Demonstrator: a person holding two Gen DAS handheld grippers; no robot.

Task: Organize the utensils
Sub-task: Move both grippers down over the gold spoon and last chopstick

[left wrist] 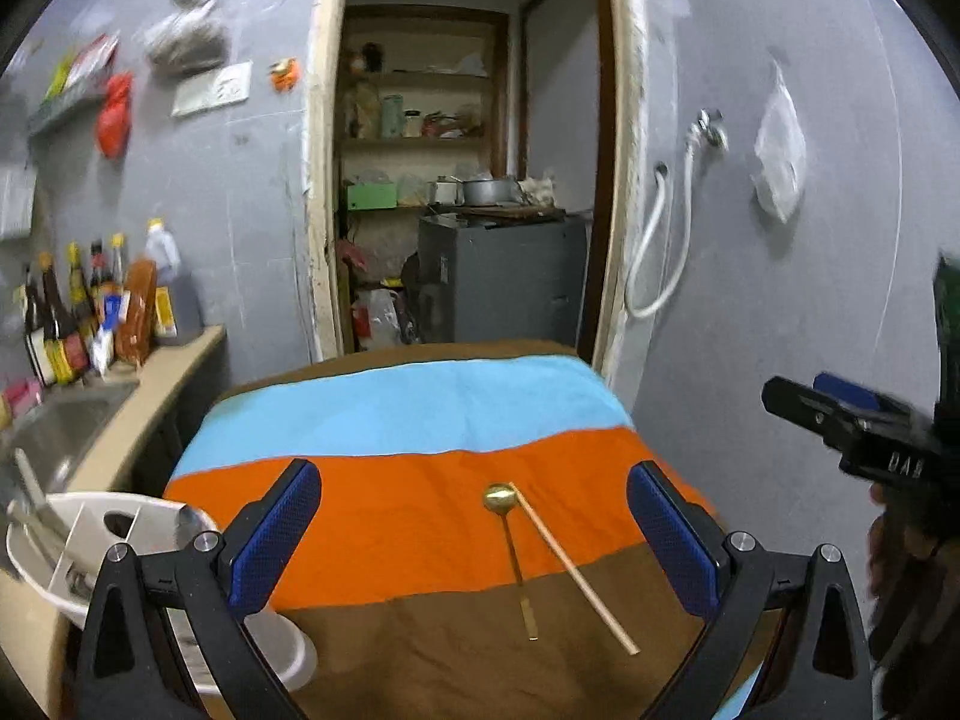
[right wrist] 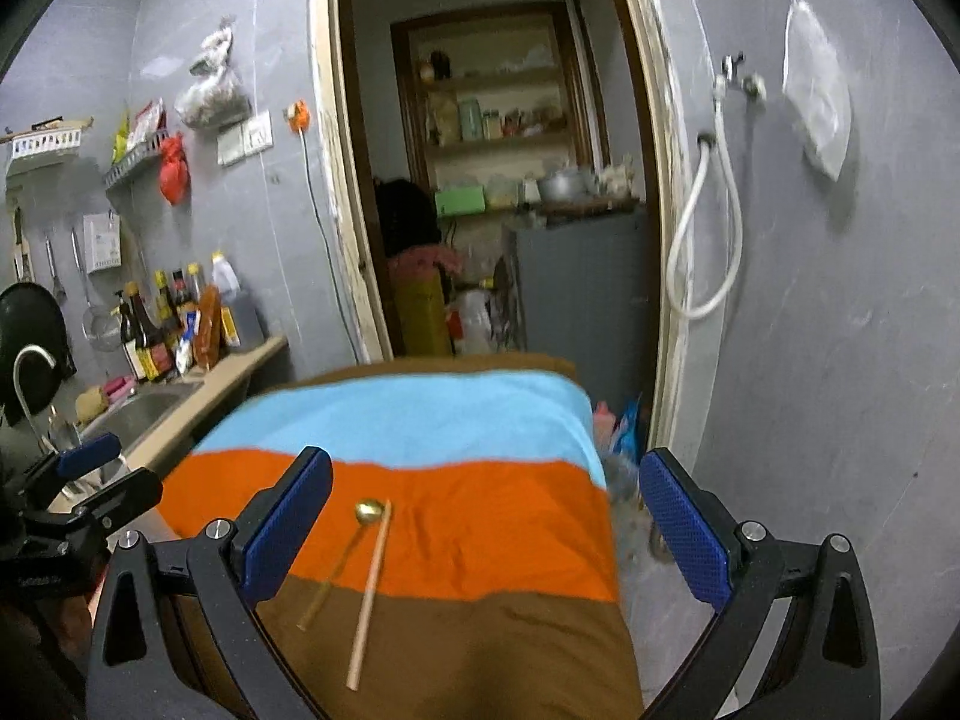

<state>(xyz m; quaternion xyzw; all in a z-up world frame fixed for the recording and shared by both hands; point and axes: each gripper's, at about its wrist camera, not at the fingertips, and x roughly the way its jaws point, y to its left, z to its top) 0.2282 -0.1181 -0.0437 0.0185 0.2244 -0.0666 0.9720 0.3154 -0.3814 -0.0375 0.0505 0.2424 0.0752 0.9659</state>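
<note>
We hold both grippers above the striped cloth [left wrist: 420, 396], and everything is placed against it. The left gripper [left wrist: 474, 534] and right gripper [right wrist: 486, 528] have their fingers spread wide with nothing between them, likely readying a pick. The gold spoon [left wrist: 513, 552] and wooden chopstick [left wrist: 573, 564] lie on the cloth's orange and brown bands, bowl and tip touching toward the blue band, long axes fanning toward us. Off the cloth's left edge stands a white utensil holder [left wrist: 90, 516], probably the destination, though blurred.
</note>
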